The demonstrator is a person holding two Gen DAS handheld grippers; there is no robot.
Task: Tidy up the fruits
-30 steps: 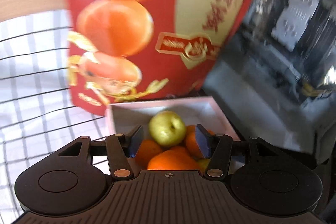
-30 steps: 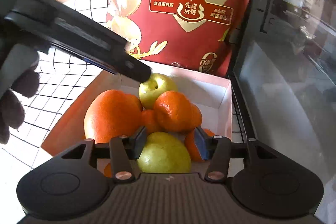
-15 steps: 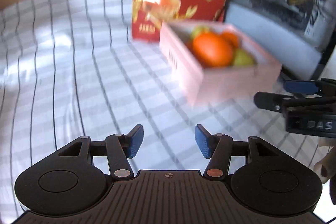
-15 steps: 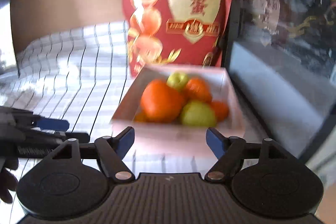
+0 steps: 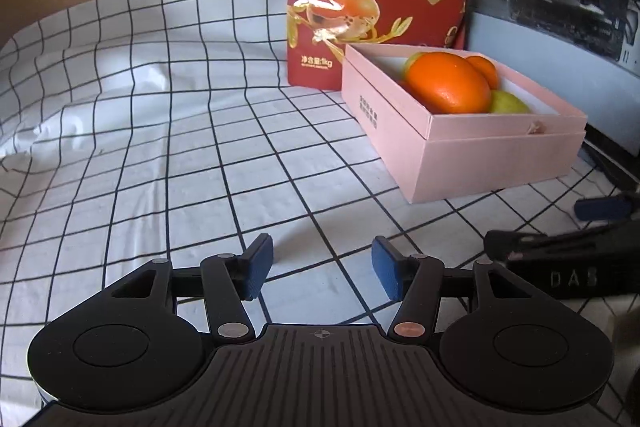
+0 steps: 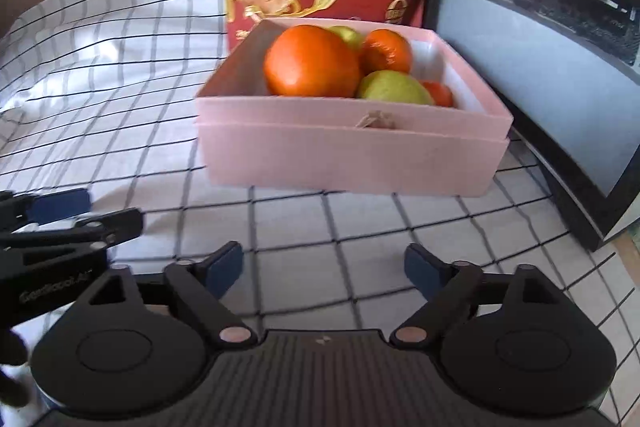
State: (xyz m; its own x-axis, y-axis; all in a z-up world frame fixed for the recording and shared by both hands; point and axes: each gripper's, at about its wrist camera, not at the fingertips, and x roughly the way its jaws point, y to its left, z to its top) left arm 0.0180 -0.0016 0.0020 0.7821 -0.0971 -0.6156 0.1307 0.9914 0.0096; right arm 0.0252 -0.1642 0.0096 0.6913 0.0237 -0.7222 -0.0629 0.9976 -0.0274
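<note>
Covering the table, the checked cloth (image 5: 160, 131) carries the pink box (image 6: 352, 155), fruit heaped inside. Large orange (image 6: 312, 61) tops the heap; a knock could roll it out. Left gripper (image 5: 322, 269) and right gripper (image 6: 323, 269) are both empty, jaws opening.

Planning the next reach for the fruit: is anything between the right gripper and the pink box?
Nothing visible. Only bare checked cloth lies between the right gripper, whose empty jaws are opening, and the pink box. The left gripper is off to the side.
</note>
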